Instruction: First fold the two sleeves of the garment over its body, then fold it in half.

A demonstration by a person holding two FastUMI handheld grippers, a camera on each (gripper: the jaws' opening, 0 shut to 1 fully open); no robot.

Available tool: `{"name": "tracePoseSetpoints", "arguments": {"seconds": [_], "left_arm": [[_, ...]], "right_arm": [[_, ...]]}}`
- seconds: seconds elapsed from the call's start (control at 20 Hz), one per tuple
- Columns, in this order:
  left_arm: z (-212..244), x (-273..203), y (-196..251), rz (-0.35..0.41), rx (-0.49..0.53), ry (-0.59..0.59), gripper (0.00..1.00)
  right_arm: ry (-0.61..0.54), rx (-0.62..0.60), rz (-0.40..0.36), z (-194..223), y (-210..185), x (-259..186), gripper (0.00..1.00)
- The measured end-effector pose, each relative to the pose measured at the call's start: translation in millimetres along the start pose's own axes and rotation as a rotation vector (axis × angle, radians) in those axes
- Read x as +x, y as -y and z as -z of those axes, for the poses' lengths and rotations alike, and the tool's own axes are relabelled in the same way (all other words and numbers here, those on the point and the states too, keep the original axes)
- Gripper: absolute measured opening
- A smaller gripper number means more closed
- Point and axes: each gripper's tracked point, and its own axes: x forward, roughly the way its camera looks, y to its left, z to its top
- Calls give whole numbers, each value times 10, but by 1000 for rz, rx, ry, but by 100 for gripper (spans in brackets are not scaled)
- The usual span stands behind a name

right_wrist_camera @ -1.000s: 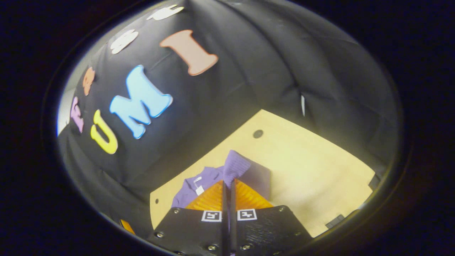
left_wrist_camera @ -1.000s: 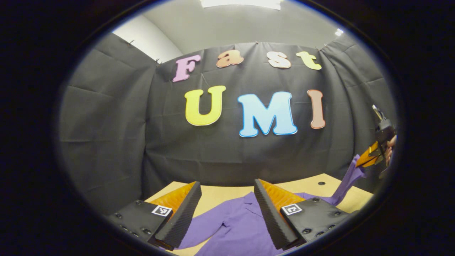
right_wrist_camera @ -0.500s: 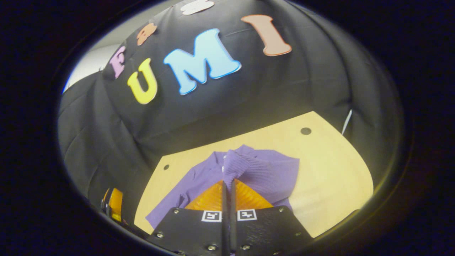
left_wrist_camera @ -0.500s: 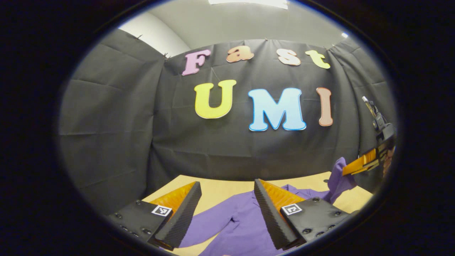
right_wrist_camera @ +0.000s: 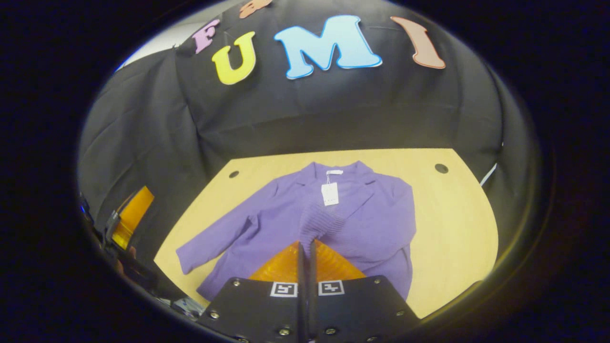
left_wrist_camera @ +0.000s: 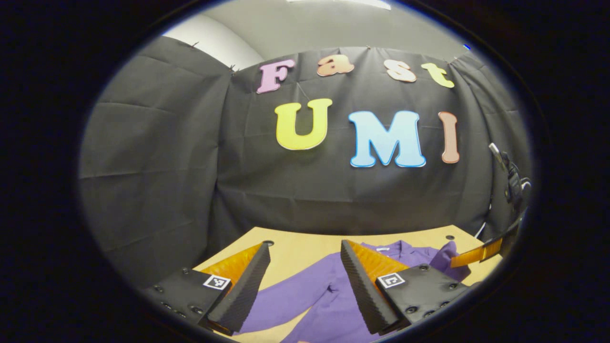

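on the table (right_wrist_camera: 452,209): i see a purple cardigan (right_wrist_camera: 371,224) lying face up, collar toward the booth wall, a white tag (right_wrist_camera: 329,194) at the neck.
left gripper view: my left gripper (left_wrist_camera: 305,281) hangs above the table with its jaws wide apart and nothing between them; the cardigan's left sleeve (left_wrist_camera: 290,297) lies flat under it, stretched out away from the body.
right gripper view: my right gripper (right_wrist_camera: 306,250) has its jaws pressed together on the ribbed cuff (right_wrist_camera: 324,224) of the right sleeve, which is drawn across the chest just below the tag.
step in hand: i judge this the first sleeve fold, nearly laid down.
next move: i'd lower the cuff onto the body and let go, then drop the left gripper onto the other sleeve's cuff.
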Motion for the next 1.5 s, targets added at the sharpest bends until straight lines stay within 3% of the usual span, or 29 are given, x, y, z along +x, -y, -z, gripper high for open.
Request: {"name": "tracePoseSetpoints", "arguments": {"seconds": [0.35, 0.6, 0.8, 0.85, 0.9, 1.05, 1.15, 1.35, 1.5], "left_arm": [[136, -1, -169, -26, -38, -37, 94], [275, 15, -306, -63, -48, -61, 94], [332, 23, -359, -87, -63, -71, 94], [346, 24, -366, -92, -64, -74, 94], [359, 25, -378, -97, -65, -76, 94], [452, 26, -411, -115, -65, -103, 94], [544, 33, -436, -134, -69, -123, 94], [736, 51, -614, -199, -119, -172, 94], [996, 47, -969, -315, -153, -236, 94]], "right_arm": [[-111, -76, 4, 464, -162, 291, 3], [-174, -75, -70, 659, -374, 356, 5], [-186, -78, -92, 711, -443, 368, 14], [-183, -81, -95, 698, -456, 358, 26], [-177, -83, -105, 691, -480, 313, 29], [-137, -96, -106, 594, -469, 260, 78], [-71, -106, -80, 445, -410, 180, 93], [83, -103, -42, 84, -328, -32, 93], [218, -132, 19, -232, -205, -262, 92]]}}
